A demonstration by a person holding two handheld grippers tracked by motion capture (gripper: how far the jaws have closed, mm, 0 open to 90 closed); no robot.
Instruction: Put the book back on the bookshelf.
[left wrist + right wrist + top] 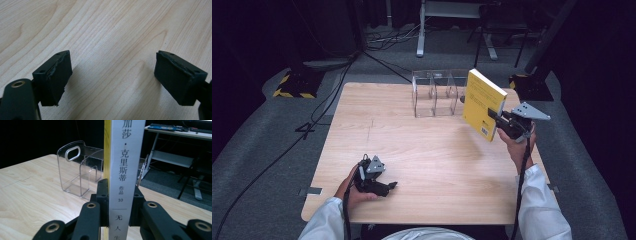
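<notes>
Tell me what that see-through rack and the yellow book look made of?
The rack looks like clear glossy plastic, maybe acrylic: the table shows through it and its edges glint. The yellow book looks like a paperback with a smooth card cover and a white printed spine.

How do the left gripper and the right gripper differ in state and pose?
The left gripper rests low at the table, jaws open and empty; the right gripper is raised, jaws shut on the yellow book. The left has a small grey plate, the right a larger one. Both are black and hand-held.
</notes>
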